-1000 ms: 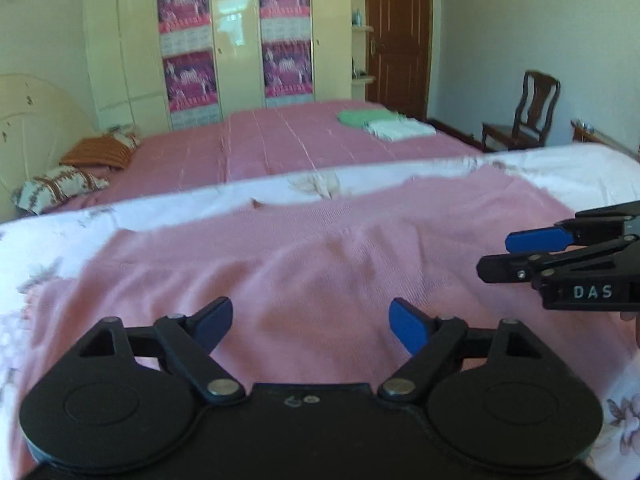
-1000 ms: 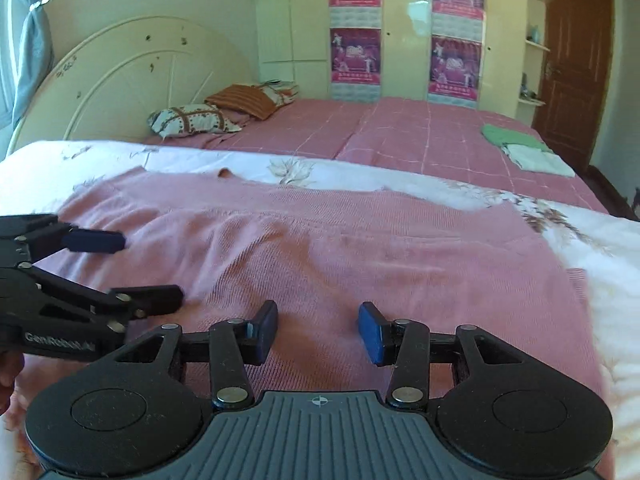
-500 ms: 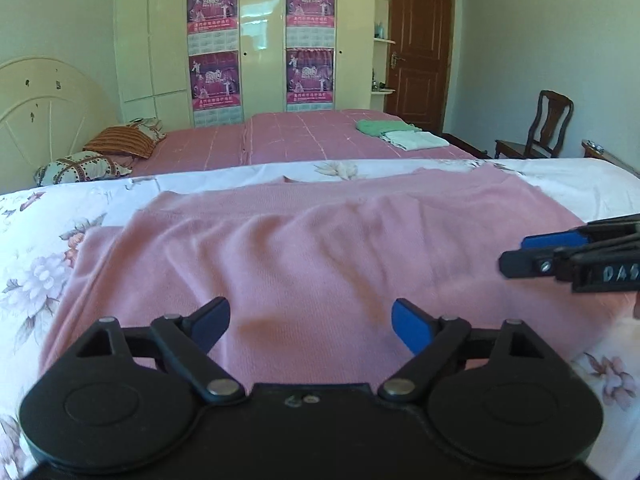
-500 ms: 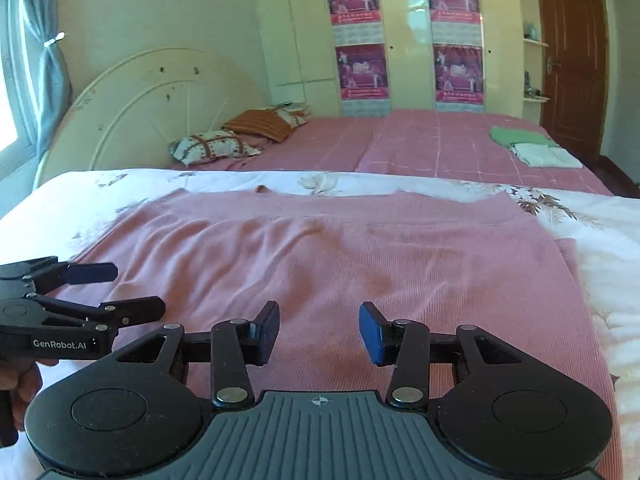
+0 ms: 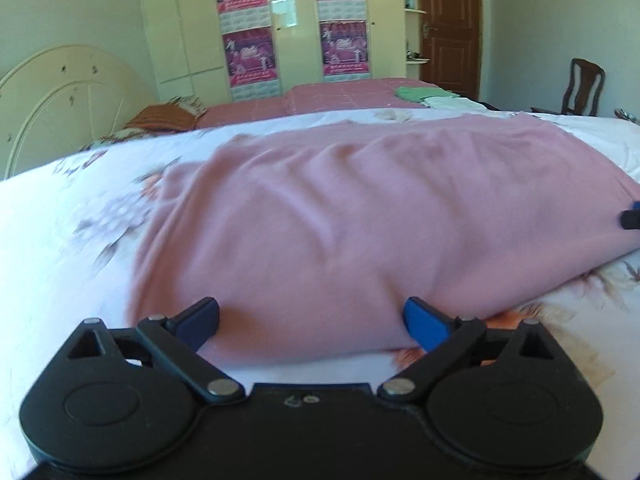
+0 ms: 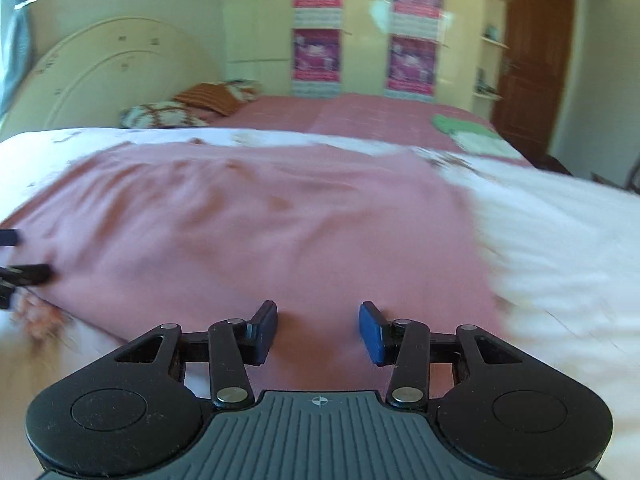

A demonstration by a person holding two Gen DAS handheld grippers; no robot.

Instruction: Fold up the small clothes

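Behind everything stands a cream wardrobe (image 5: 280,20) with four pink posters, a brown door (image 5: 450,24) to its right, and a chair (image 5: 584,88) by the far right wall. Ahead of both tongs runs a bed in a pink cover (image 6: 360,116), with pillows (image 6: 192,108) at its arched headboard (image 6: 100,68) and folded green and white cloths (image 6: 468,132) at its right end.

Nearer lies a white floral sheet (image 5: 68,248), and on it a pink garment (image 5: 360,220) is spread flat, stretching away in front of both tongs.

Left tongs (image 5: 312,322) hover over the garment's near edge, jaws opening and already wide, the blue pads well apart; the fabric's hem lies between them, but no pad presses on it.

Right tongs (image 6: 318,330) sit over the garment's near part, further to the right, jaws at a middling gap with cloth showing between the pads; nothing is gripped.

From the right wrist view, the left tongs' tips show at the far left edge, by the garment's left border. From the left wrist view, a tip of the right tongs peeks in at the right edge.
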